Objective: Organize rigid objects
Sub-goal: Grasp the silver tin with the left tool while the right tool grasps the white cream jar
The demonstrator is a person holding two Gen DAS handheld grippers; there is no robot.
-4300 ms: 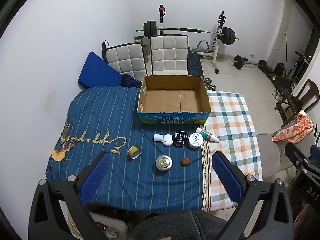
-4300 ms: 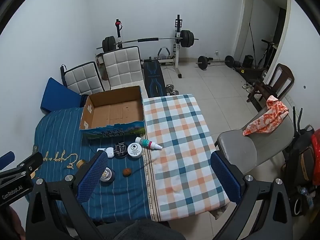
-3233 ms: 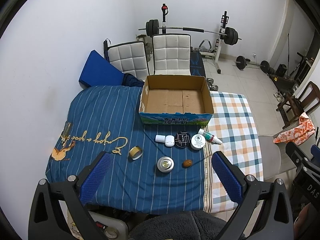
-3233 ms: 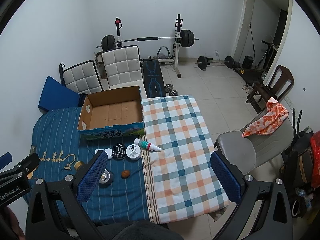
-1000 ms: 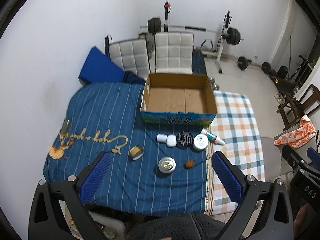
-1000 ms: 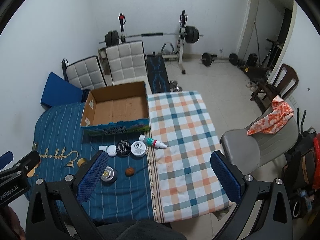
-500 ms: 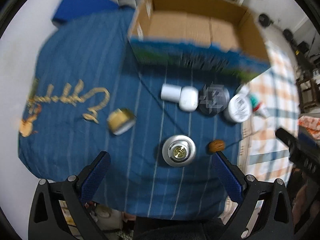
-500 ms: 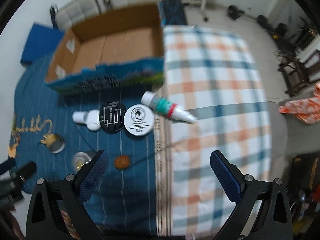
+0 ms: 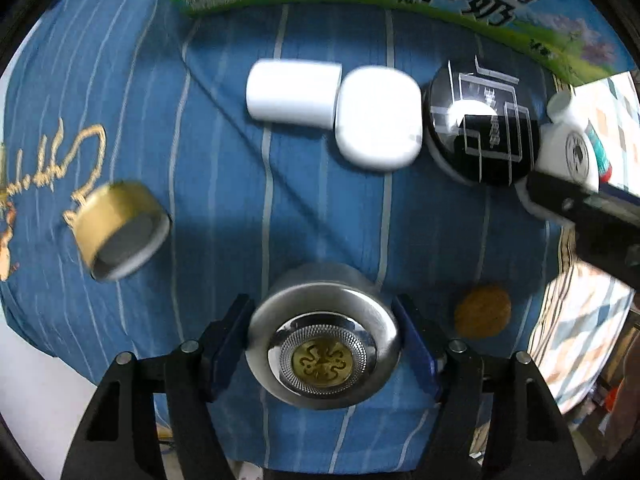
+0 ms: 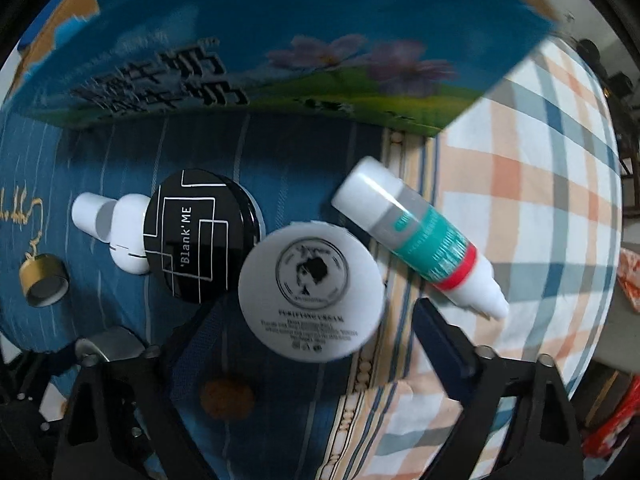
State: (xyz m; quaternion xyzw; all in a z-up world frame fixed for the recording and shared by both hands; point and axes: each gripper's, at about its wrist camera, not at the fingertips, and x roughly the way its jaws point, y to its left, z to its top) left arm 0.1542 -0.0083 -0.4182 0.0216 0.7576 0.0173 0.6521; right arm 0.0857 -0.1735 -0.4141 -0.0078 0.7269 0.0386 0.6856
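In the left wrist view my left gripper has its blue pads on both sides of a round silver tin with a gold centre, touching or nearly so. In the right wrist view my right gripper is open around a white cream jar, pads apart from it. A black round compact, a white earbud case, a white cylinder, a white-and-teal bottle, a gold cap and a brown nut lie on the blue striped cloth.
The blue-sided cardboard box stands just behind the row of objects. A checked cloth covers the right part of the table. The table's front edge is close below both grippers.
Both grippers have dropped from high above the table down to the objects. The left now brackets the silver tin and the right brackets the white jar.
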